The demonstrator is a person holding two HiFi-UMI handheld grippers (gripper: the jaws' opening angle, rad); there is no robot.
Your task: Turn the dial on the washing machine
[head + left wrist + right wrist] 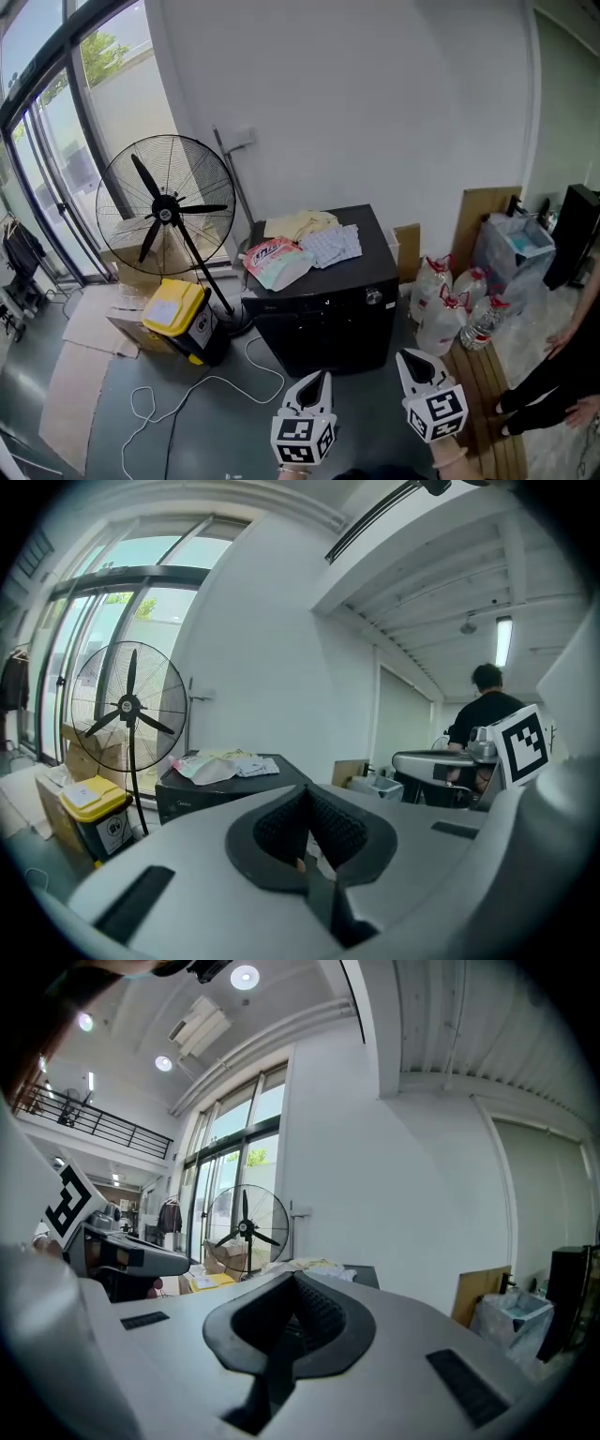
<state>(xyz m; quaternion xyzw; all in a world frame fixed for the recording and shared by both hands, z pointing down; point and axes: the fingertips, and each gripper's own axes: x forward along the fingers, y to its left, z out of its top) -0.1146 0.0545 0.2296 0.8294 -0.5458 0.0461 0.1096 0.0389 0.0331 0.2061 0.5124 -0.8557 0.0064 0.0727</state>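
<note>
Shows in the head view alone the small silver dial [374,297] on the upper right front of the black box-shaped washing machine [328,314] at frame centre, left tool [322,375] and right tool [410,356] below and clear of it, both pinched closed on nothing; from the gripper views, its cluttered top, dial not discernible.

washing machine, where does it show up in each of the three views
Head view: the washing machine is the black box at centre, with laundry piled on its top.
Left gripper view: left of centre, in the middle band of the picture.
Right gripper view: only a strip of its dark top shows, near centre.
Shared landmark: the standing fan, just left of the machine in all three views.
</note>
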